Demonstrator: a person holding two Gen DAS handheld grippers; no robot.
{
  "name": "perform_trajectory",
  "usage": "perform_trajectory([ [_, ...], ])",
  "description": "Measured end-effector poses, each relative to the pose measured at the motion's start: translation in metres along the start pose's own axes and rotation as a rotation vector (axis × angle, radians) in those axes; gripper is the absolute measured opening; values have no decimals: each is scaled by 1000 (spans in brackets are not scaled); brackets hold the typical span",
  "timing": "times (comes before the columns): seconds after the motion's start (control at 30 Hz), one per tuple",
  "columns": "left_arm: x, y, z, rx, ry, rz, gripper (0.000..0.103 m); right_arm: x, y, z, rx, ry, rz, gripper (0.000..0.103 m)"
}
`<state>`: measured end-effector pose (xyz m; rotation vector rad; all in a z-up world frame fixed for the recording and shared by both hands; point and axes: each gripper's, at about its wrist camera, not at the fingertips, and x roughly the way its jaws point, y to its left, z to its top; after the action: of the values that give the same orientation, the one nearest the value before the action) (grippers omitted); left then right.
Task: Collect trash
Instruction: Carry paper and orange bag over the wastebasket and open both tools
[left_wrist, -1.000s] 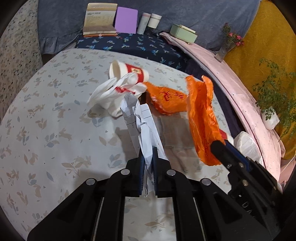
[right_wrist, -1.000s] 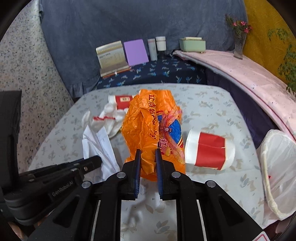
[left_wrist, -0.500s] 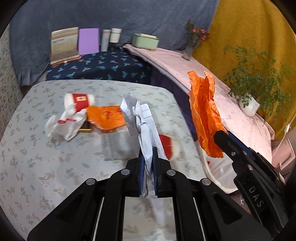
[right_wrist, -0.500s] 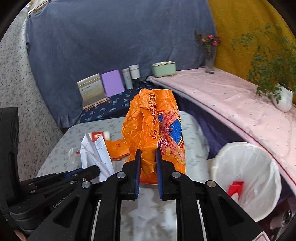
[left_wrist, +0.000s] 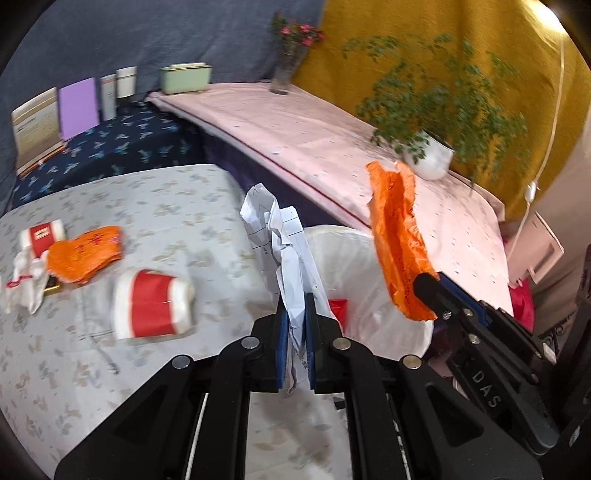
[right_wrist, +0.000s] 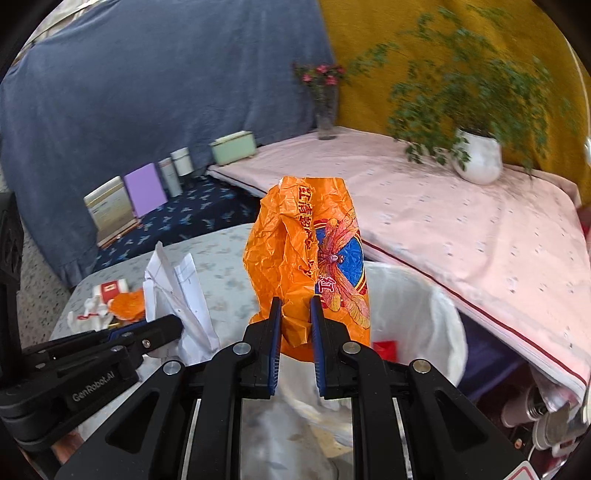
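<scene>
My left gripper (left_wrist: 295, 317) is shut on a crumpled white paper (left_wrist: 284, 240), held up at the table's right edge beside a white-lined trash bin (left_wrist: 373, 295). My right gripper (right_wrist: 295, 314) is shut on an orange plastic wrapper (right_wrist: 303, 258) and holds it over the bin (right_wrist: 413, 310), which has a red scrap inside. In the left wrist view the right gripper (left_wrist: 428, 284) with the orange wrapper (left_wrist: 399, 240) is to the right. On the table (left_wrist: 166, 199) lie a red-and-white paper cup (left_wrist: 151, 302), another orange wrapper (left_wrist: 86, 253), a white wrapper (left_wrist: 26, 280) and a second cup (left_wrist: 42, 234).
A pink-covered bench (left_wrist: 332, 147) runs behind the bin with a potted plant (left_wrist: 428, 158), a flower vase (left_wrist: 284, 74) and a green box (left_wrist: 184, 77). Books and jars (left_wrist: 77, 110) stand on a dark blue cloth at the back left.
Both grippers have swung right, from over the table to the bin, each still holding its piece of trash. The bin now sits directly under the right gripper.
</scene>
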<state>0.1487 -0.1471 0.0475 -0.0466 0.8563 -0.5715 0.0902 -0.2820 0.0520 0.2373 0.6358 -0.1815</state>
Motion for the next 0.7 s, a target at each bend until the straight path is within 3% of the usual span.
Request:
perform_trajectory([
  [0.2, 22, -35, 3, 62, 9, -50, 8, 6, -35, -12, 39, 30, -57, 14],
  [0.5, 50, -61, 6, 117, 20, -56, 10, 16, -60, -25, 63, 62, -85, 18],
  [0.57, 54, -60, 4, 112, 27, -53, 14, 18, -63, -27, 63, 60, -93, 19],
  [0.63, 57, -56, 3, 97, 33, -51, 28, 20, -63, -28, 61, 63, -98, 19],
  [0.7, 57, -53, 1, 90, 28, -43, 31, 21, -64, -29, 63, 65, -101, 21],
])
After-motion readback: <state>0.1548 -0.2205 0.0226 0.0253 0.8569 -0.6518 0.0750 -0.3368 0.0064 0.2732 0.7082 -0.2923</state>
